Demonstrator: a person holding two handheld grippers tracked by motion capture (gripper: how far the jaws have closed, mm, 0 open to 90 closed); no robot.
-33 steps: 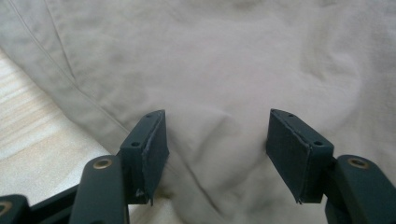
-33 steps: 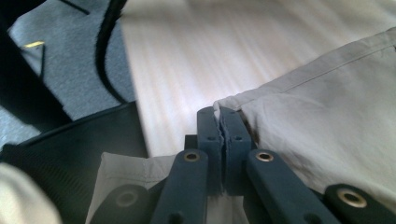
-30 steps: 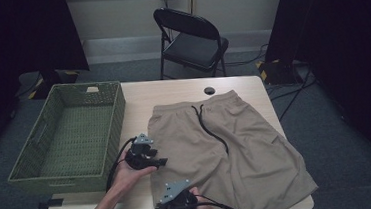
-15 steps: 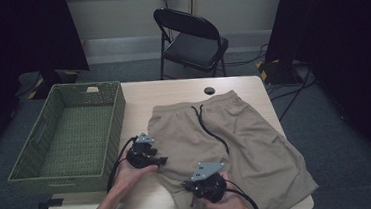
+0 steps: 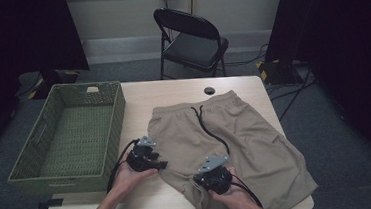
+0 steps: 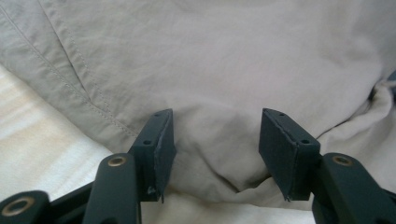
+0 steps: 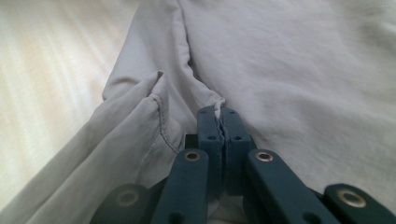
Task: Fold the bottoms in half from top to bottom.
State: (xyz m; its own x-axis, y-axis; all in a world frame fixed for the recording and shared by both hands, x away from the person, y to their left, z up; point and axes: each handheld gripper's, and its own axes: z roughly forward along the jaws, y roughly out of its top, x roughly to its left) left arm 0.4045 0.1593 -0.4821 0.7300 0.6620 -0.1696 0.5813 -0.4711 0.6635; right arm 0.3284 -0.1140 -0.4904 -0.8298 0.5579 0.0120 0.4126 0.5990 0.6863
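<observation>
Since the khaki shorts (image 5: 227, 146) lying flat on the table (image 5: 172, 93) are soft and limp, pinch hems; your right gripper (image 7: 223, 116) is clamped on a fold; your left gripper (image 6: 215, 135), jaws apart and just closing, straddles the leg's edge.

Black tongs (image 5: 150, 157) w/ brass rivets, ribbed pads, grey top plates, black cables; arms bare.

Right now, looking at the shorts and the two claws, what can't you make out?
- High view: both claws' jaws, the left claw and the right claw, sit under their bodies and the hands.
- High view: the shorts hem at the near edge is covered by the right hand.
- Right claw view: the pinched cloth between the pads is hidden.
- High view: the basket near wall's inside faces away.
</observation>
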